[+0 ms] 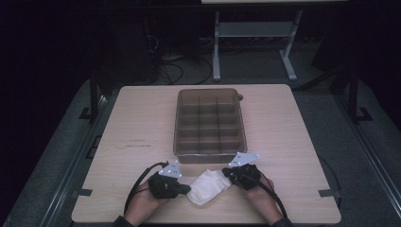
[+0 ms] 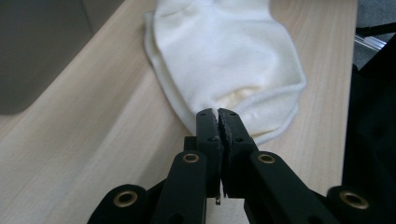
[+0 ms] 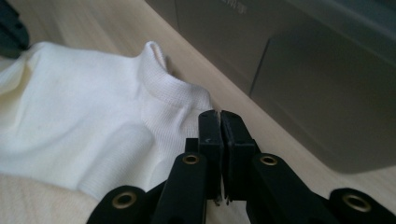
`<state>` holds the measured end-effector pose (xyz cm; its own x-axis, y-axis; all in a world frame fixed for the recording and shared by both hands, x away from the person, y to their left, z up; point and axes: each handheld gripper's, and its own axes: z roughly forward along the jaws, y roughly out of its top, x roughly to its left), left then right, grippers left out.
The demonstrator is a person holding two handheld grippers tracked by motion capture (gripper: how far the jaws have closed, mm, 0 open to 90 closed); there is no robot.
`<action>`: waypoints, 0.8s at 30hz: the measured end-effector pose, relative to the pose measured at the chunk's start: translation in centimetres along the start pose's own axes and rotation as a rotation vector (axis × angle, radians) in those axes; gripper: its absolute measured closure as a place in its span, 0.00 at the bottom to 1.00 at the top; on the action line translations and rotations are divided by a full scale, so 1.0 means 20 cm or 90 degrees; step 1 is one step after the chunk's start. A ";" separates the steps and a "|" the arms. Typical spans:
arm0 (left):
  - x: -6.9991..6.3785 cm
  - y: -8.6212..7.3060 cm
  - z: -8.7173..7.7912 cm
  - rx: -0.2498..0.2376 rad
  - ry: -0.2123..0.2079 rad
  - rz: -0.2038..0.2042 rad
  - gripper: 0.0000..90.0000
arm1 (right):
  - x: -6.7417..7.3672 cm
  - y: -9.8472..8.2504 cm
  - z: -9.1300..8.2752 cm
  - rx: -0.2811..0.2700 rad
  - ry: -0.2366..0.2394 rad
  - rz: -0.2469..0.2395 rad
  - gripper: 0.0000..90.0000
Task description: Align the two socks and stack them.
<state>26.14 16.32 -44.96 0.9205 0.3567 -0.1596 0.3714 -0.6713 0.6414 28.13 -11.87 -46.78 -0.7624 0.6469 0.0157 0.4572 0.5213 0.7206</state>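
A white sock (image 1: 208, 186) lies flat on the wooden table (image 1: 142, 123) near its front edge, between my two grippers. My left gripper (image 1: 188, 189) points right at the sock's left end. In the left gripper view its jaws (image 2: 218, 112) are pressed together, tips at the rounded edge of the sock (image 2: 224, 51), and I see no fabric between them. My right gripper (image 1: 226, 174) points left at the sock's upper right end. In the right gripper view it (image 3: 219, 113) is shut, its tips against the ribbed cuff of the sock (image 3: 84, 121).
A brown translucent box (image 1: 210, 91) with several compartments stands mid-table, just beyond the grippers; its wall (image 3: 303, 93) is close beside the right gripper. Bare tabletop lies left and right of the box. Beyond the table are a dark floor, cables and a grey frame (image 1: 216, 47).
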 end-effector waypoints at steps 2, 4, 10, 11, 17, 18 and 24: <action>0.00 0.00 -0.01 -0.004 0.004 0.003 0.93 | 0.00 0.00 0.00 -0.002 -0.002 -0.002 0.96; 0.00 0.00 -0.02 -0.012 0.004 0.001 0.92 | 0.00 0.01 -0.01 -0.012 -0.001 0.003 0.95; -0.01 0.05 -0.09 -0.062 0.007 0.008 0.93 | -0.02 0.02 -0.09 -0.056 0.013 0.030 0.88; -0.01 0.06 -0.09 -0.068 0.004 0.011 0.95 | -0.02 0.02 -0.10 -0.063 0.021 0.037 0.88; -0.01 0.14 -0.03 -0.073 -0.003 0.026 1.00 | -0.03 0.02 -0.16 -0.082 0.041 0.058 0.94; -0.01 0.15 -0.01 -0.070 -0.004 0.028 1.00 | -0.03 0.02 -0.17 -0.079 0.041 0.055 0.96; -0.03 0.19 0.12 -0.044 -0.016 0.028 1.00 | -0.01 -0.01 -0.18 -0.069 0.054 0.050 1.00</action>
<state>27.38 12.05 -44.20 0.9387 0.3111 -0.1487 0.3223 -0.6387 0.6986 26.56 -14.11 -44.37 -0.7643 0.6316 0.1298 0.4683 0.4054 0.7850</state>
